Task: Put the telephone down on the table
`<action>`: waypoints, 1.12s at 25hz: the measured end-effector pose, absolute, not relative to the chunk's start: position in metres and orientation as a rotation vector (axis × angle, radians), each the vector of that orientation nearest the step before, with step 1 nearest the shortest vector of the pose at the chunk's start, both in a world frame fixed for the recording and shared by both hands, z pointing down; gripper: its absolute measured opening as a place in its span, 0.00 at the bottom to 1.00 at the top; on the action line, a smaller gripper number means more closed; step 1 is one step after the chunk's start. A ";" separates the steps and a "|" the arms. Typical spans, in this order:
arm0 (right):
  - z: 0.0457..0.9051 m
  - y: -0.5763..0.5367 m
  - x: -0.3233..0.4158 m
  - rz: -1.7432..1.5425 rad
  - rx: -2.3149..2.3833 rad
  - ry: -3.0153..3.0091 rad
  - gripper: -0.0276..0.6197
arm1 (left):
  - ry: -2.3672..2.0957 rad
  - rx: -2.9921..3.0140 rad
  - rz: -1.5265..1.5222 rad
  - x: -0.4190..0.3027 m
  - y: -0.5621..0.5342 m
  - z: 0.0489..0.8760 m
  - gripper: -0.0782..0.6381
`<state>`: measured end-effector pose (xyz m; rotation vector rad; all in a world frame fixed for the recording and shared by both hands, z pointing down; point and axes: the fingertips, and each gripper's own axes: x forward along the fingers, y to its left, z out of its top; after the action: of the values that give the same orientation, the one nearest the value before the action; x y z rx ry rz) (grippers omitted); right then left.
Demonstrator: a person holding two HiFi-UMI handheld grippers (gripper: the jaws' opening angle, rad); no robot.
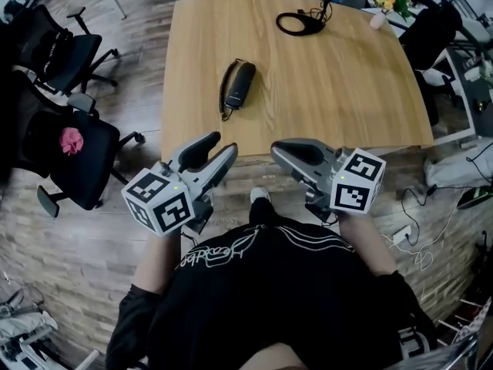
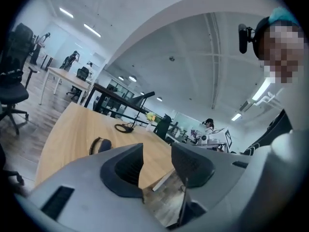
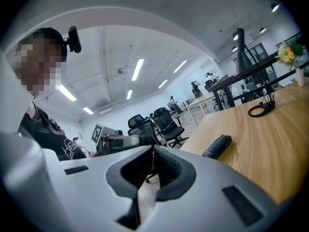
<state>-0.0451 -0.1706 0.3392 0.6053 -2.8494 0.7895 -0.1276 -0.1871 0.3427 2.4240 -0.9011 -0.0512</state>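
1. Telephone [image 1: 238, 85]: a dark handset lying flat on the wooden table [image 1: 347, 91], in the near-left part of the top and well in from every edge. Neither tool touches it. I judge the task done, or all but done.
2. Left gripper [image 1: 219, 149]: held in the air off the near edge of the table, close to my operator's body. Its jaws stand partly apart, at a middling width, with only table edge and floor showing between them.
3. Right gripper [image 1: 281, 151]: held beside the left one, likewise short of the table. Its jaws are closed tip to tip and carry nothing.
4. Cord [image 1: 223, 91]: a thin dark loop runs along the handset's left side. From this height I cannot tell for certain whether it is fixed to the handset or only lies against it.
5. Hazard, snagging: a forward reach by the left gripper with its jaws apart could hook that loop and drag the handset toward the near-left edge.
6. Hazard, collision: both grippers hang near the table's front edge, so a careless low push could knock the edge and shake the handset.
7. Hazard, undoing: closing either gripper on the handset again would lift what already rests in place.
8. Cable coil [image 1: 300, 23]: lies at the far side, well apart from the handset, and poses no risk.
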 end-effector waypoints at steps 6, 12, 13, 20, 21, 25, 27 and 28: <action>0.320 -0.102 -0.058 0.728 0.605 -2.897 0.10 | -0.875 2.580 -0.093 -0.128 -0.112 0.306 0.13; 0.314 -0.059 -0.073 0.735 0.613 -2.913 0.10 | -0.739 2.626 -0.125 -0.131 -0.056 0.287 0.13; 0.314 -0.055 -0.074 0.747 0.621 -2.915 0.10 | -0.723 2.625 -0.143 -0.133 -0.048 0.284 0.13; 0.319 -0.031 -0.096 0.737 0.593 -2.920 0.10 | -0.713 2.620 -0.170 -0.145 -0.015 0.291 0.13; 0.320 -0.027 -0.099 0.743 0.581 -2.920 0.10 | -0.713 2.615 -0.169 -0.146 -0.012 0.293 0.13; 0.321 -0.019 -0.108 0.739 0.555 -2.912 0.10 | -0.719 2.599 -0.181 -0.152 -0.006 0.297 0.13; 0.320 -0.018 -0.109 0.739 0.559 -2.913 0.10 | -0.727 2.583 -0.170 -0.153 -0.004 0.300 0.13; 0.320 -0.017 -0.108 0.742 0.563 -2.912 0.10 | -0.733 2.576 -0.159 -0.153 -0.004 0.302 0.13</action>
<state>-0.1083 -0.0173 0.3201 0.5634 -2.9124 0.7417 -0.1531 -0.0041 0.3024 2.5756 -0.7332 -0.1594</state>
